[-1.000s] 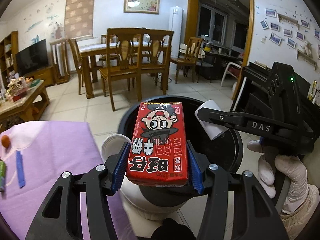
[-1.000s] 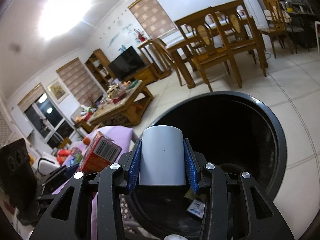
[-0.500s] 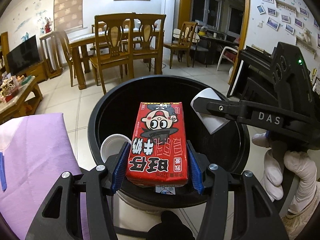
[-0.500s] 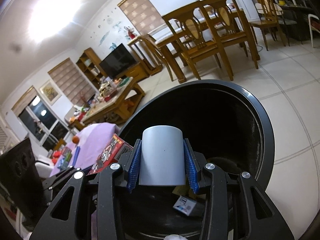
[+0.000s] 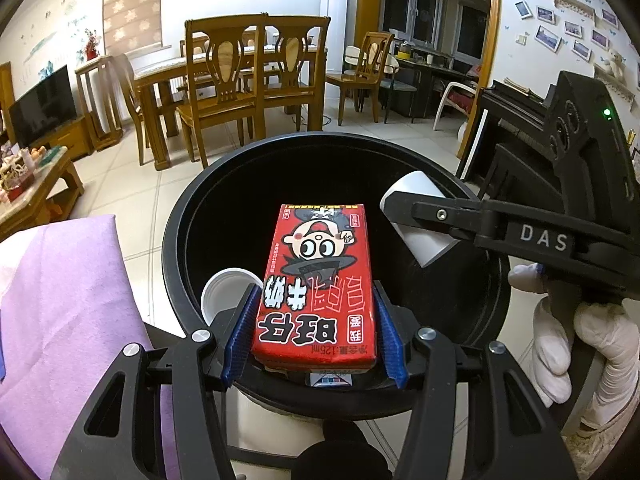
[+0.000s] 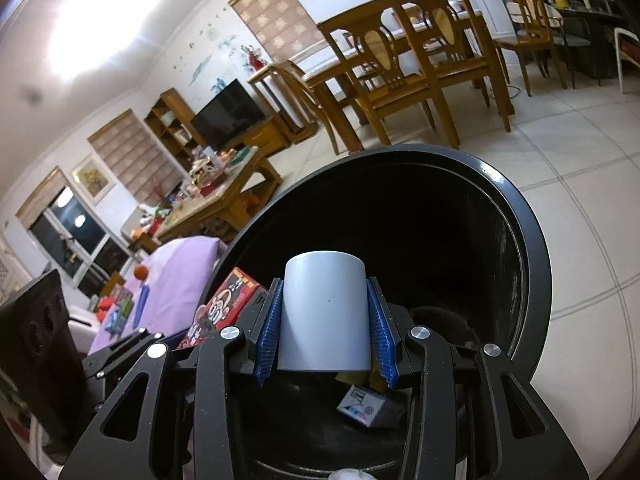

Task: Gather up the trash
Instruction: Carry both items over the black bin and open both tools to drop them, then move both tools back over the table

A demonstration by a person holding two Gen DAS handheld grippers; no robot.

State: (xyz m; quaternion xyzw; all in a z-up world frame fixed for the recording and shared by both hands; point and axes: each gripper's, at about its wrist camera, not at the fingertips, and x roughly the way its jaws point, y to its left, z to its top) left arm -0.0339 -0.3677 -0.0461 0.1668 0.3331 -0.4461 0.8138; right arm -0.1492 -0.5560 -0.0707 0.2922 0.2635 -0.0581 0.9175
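1. Over the floor, a black bin [image 5: 180, 240] stood open beside a purple cloth [image 5: 60, 300].
2. Above it, the left gripper [image 5: 314, 336] clamped a red carton [image 5: 316, 280] (print upside down).
3. Opposite, the right gripper [image 6: 325, 336] squeezed a white cup [image 6: 325, 312] over the bin's mouth.

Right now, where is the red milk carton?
In the left wrist view, the red milk carton sits clamped in the left gripper over the black bin, left of the paper cup.

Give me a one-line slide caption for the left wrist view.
Left gripper holds a red drink carton over the open black bin; right gripper holds a white cup alongside.
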